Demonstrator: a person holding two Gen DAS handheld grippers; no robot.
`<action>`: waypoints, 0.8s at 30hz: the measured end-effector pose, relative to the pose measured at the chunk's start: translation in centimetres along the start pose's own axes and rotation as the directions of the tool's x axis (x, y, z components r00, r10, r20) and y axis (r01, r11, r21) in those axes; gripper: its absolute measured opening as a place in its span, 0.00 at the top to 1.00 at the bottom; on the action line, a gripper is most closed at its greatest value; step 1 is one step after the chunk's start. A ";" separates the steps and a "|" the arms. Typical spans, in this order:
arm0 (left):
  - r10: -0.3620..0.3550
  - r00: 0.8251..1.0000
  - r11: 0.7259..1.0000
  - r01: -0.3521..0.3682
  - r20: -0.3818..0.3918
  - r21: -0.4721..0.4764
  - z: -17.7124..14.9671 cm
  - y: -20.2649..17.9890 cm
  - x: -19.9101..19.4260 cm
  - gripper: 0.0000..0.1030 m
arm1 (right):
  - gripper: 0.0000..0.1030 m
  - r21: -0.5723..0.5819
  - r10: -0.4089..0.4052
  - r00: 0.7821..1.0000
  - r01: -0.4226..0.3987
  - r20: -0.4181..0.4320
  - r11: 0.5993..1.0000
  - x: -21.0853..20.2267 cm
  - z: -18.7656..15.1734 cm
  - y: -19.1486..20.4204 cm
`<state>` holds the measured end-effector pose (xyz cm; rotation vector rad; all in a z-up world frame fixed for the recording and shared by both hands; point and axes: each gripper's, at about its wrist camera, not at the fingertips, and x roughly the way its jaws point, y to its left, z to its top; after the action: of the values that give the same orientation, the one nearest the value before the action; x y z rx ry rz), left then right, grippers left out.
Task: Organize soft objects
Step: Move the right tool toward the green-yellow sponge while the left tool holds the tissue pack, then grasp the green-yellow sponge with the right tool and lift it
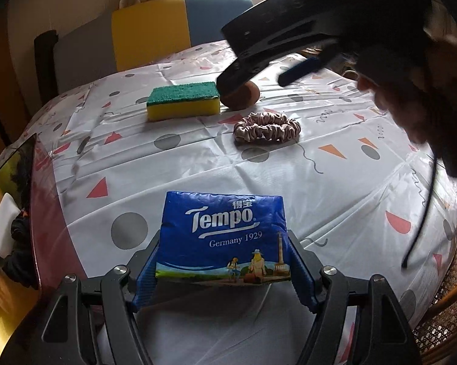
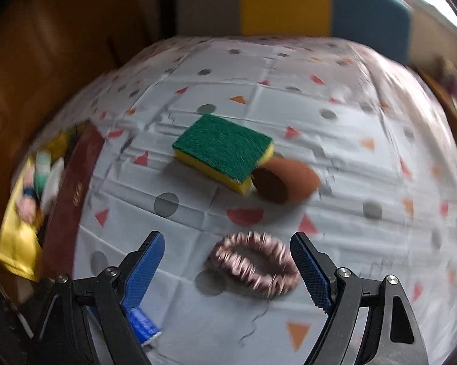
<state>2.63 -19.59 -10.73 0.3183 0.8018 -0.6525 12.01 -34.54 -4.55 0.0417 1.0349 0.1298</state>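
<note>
The right claw [image 2: 226,269] stands wide open and empty, pointing steeply down at the tabletop [image 2: 334,152]. The scrunchie [image 2: 254,266] lies between its fingers, nearer the right one, long axis crosswise. The left claw [image 1: 223,269] brackets the tissue pack [image 1: 223,237]; whether its pads press cannot be told.

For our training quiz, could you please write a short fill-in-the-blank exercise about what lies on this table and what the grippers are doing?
1. The left gripper has its blue fingers on either side of the blue ____ pack.
2. The top face of the yellow sponge is ____ in colour.
3. The brown makeup puff lies right beside the ____.
4. The pink scrunchie lies flat on the tablecloth, between the fingers of the open ____ gripper.

Missing words: tissue; green; sponge; right
</note>
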 end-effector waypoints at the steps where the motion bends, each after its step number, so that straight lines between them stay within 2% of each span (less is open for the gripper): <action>1: -0.003 1.000 1.000 0.003 0.005 0.001 0.0 0.0 0.0 0.27 | 0.17 -0.050 -0.004 1.000 0.004 -0.007 0.999 0.1 0.6 0.2; 4: -0.012 1.000 1.000 0.012 0.014 0.001 -0.1 0.1 0.0 0.27 | 0.11 -0.183 -0.026 0.999 0.019 -0.033 0.983 0.6 3.0 0.5; 8: -0.029 0.999 1.000 0.029 0.019 -0.002 -0.1 0.3 0.0 0.28 | 0.01 -0.295 -0.044 0.995 0.016 -0.088 0.955 2.4 6.3 1.0; 13: -0.045 0.999 0.999 0.045 0.021 -0.001 -0.1 0.4 0.0 0.28 | 0.01 -0.405 -0.101 0.974 0.012 -0.201 0.914 7.5 9.4 2.5; 17: -0.053 0.998 0.999 0.053 0.019 -0.006 0.0 0.4 0.1 0.28 | 0.01 -0.480 -0.165 0.956 0.030 -0.241 0.877 11.3 10.2 4.1; 18: -0.055 0.998 0.998 0.055 0.019 -0.007 0.0 0.5 0.1 0.28 | 0.15 -0.490 -0.171 0.954 0.028 -0.248 0.871 11.8 10.2 4.4; 19: -0.056 0.998 0.998 0.057 0.018 -0.007 0.0 0.5 0.1 0.28 | 0.24 -0.505 -0.174 0.953 0.027 -0.246 0.863 12.1 10.1 4.8; 20: -0.058 0.998 0.998 0.058 0.018 -0.007 0.0 0.5 0.1 0.28 | 0.27 -0.511 -0.193 0.955 0.053 -0.224 0.858 12.0 10.1 5.0; 21: -0.060 0.998 0.998 0.060 0.018 -0.007 0.0 0.6 0.1 0.28 | 0.29 -0.499 -0.178 0.964 0.057 -0.199 0.865 11.3 10.4 5.1; 22: -0.060 0.998 0.998 0.060 0.019 -0.009 0.0 0.6 0.2 0.28 | 0.37 -0.486 -0.163 0.971 0.058 -0.176 0.872 10.5 10.6 5.2; 23: -0.061 0.998 0.998 0.061 0.019 -0.010 0.1 0.6 0.2 0.28 | 0.68 -0.478 -0.159 0.976 0.071 -0.146 0.875 9.6 10.9 5.3; 24: -0.060 0.998 0.998 0.061 0.020 -0.012 0.0 0.6 0.1 0.28 | 0.68 -0.457 -0.174 0.978 0.103 -0.116 0.883 8.5 11.3 5.3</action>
<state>3.05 -19.23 -10.78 0.2765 0.7988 -0.7061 25.50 -27.89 -5.56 -0.4721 1.1367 0.2428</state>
